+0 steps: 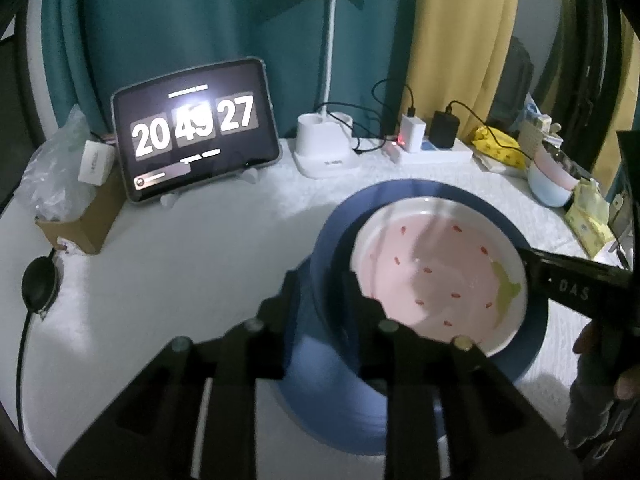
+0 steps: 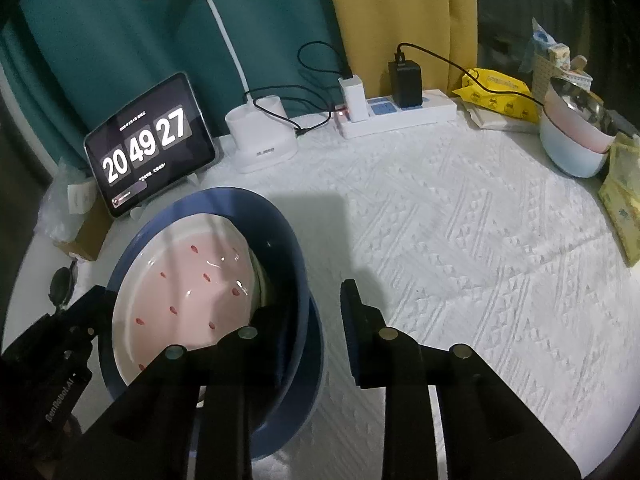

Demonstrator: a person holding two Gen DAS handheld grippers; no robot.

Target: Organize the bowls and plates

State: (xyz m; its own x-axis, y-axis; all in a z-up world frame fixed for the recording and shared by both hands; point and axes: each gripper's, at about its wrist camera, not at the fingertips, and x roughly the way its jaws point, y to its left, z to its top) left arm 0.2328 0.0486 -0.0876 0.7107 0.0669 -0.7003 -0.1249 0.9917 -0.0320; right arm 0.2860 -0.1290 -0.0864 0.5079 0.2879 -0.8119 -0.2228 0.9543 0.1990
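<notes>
Left wrist view: left gripper (image 1: 320, 304) straddles the near-left rim of the blue bowl (image 1: 320, 248), jaws slightly apart, pads not pressing. Right wrist view: right gripper (image 2: 308, 316) straddles the opposite rim, one finger inside, one outside, also slack; contact on the inner finger is hard to confirm in the dim light. Both appear to be letting go. The pink plate (image 1: 436, 272) sits inside the bowl, tilted against its wall, on the white tablecloth (image 2: 460, 240) ahead of the tablet (image 2: 148, 148). Recommended: open fully, then lift straight up clear of the rim without dragging it. Bowl opens upward; being round, it has no long axis.
</notes>
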